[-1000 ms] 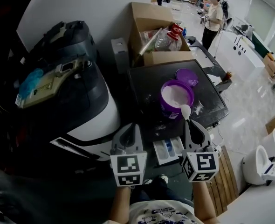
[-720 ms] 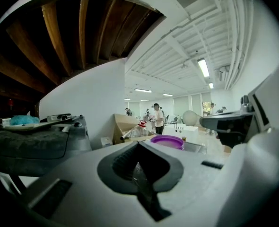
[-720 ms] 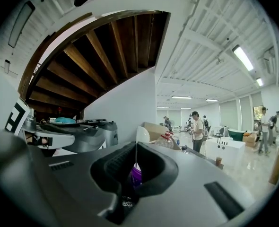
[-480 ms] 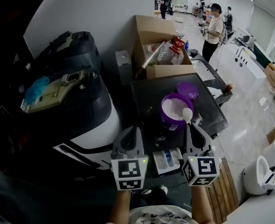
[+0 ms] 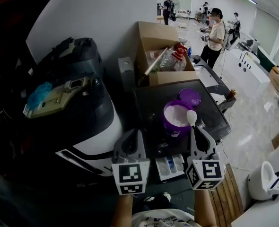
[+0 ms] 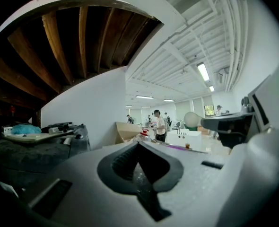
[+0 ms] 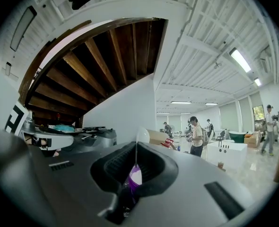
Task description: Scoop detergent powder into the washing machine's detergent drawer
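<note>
A purple tub point(image 5: 173, 121) of white powder stands open on the dark washing machine top point(image 5: 215, 111), its purple lid point(image 5: 189, 97) lying just behind it. My right gripper point(image 5: 195, 129) is shut on the handle of a white spoon point(image 5: 191, 117), whose bowl sits at the tub's right rim. In the right gripper view the spoon point(image 7: 142, 135) sticks up from the shut gripper point(image 7: 135, 151). The white detergent drawer point(image 5: 170, 164) is pulled out below, between the grippers. My left gripper point(image 5: 131, 139) hovers left of the drawer, shut and empty point(image 6: 138, 146).
A cardboard box point(image 5: 154, 35) full of bottles stands behind the machine. A dark bulky machine point(image 5: 68, 93) with a white skirt fills the left. People point(image 5: 212, 36) stand far back right; white fixtures point(image 5: 271, 178) sit on the floor at right.
The head view has tipped, so the tub and machine sit lower in frame. The spoon bowl has moved from the tub's front rim to its right rim. Both grippers stay shut.
</note>
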A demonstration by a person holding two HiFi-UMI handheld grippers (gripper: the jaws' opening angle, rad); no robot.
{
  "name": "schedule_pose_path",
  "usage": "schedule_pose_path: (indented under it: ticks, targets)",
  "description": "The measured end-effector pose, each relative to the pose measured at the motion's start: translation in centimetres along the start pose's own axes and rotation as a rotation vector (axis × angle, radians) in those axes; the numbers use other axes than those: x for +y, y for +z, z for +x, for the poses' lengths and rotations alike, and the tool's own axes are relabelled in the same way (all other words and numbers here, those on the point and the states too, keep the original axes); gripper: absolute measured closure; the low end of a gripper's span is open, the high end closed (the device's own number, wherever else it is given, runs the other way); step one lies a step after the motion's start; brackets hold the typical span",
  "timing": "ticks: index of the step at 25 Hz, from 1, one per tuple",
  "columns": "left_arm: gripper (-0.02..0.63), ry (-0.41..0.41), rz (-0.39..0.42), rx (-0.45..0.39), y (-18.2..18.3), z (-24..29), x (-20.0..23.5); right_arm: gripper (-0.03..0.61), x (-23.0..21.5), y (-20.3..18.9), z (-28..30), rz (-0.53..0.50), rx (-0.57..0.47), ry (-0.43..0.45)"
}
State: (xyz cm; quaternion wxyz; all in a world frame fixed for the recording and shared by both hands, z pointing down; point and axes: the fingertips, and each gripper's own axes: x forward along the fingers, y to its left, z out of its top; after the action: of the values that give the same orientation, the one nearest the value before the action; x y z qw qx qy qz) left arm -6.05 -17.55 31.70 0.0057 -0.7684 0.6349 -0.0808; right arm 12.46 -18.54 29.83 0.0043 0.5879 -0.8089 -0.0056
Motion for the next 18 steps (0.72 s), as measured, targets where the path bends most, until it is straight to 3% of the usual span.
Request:
schedule_pose_path:
  ticks: [18]
  targets:
    - [0.612, 0.002, -0.007, -0.013, 0.56, -0.1, -0.51, 0.558, -0.06, 0.11, -0.38, -0.001, 0.002, 0.01]
